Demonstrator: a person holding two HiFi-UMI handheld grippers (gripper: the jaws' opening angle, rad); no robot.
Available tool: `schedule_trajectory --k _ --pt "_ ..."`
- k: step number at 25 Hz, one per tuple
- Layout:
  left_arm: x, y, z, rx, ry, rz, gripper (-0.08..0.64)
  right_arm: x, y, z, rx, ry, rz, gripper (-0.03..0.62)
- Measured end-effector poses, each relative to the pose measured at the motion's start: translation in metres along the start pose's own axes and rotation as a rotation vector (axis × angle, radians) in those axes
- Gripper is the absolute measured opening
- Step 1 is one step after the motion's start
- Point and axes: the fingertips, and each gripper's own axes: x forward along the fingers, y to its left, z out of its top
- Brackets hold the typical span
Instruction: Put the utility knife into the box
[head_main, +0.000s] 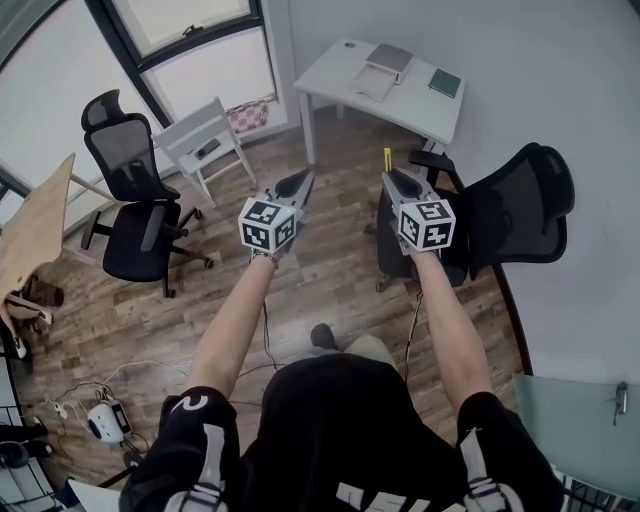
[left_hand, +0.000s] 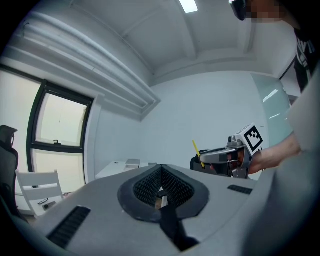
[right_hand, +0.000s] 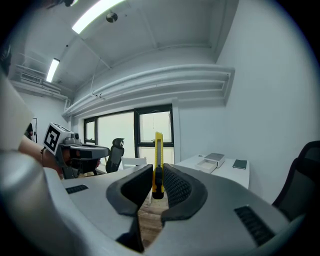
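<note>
Person's bare arms (head_main: 235, 325) reach forward. Right gripper (head_main: 389, 178) fingers (right_hand: 178, 188) pinch yellow plastic utility knife (right_hand: 158, 159) upright, for carrying. Left gripper (head_main: 306, 180) closed, empty. White open box (head_main: 375, 82) on white bench (head_main: 330, 72), one o'clock, far off.

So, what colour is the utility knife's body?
Yellow utility knife with black slider; right gripper view shows it best.

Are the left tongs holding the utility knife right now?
No, the left tongs are closed together with nothing between them, while the yellow utility knife stands clamped in the right tongs.
</note>
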Motion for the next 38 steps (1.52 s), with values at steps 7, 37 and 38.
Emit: schedule_trajectory --k 7,37,38 --pt "0.017 0.008 -0.007 -0.003 0.009 -0.036 0.025 0.014 -0.014 -0.009 0.018 0.009 -0.026 0.08" --pt "0.204 0.121 0.009 0.0 0.055 -0.119 0.025 0.171 -0.144 -0.009 0.059 0.057 -0.075 0.08" --pt "0.212 0.128 0.012 0.001 0.056 -0.118 0.025 0.18 -0.15 -0.006 0.06 0.057 -0.073 0.08"
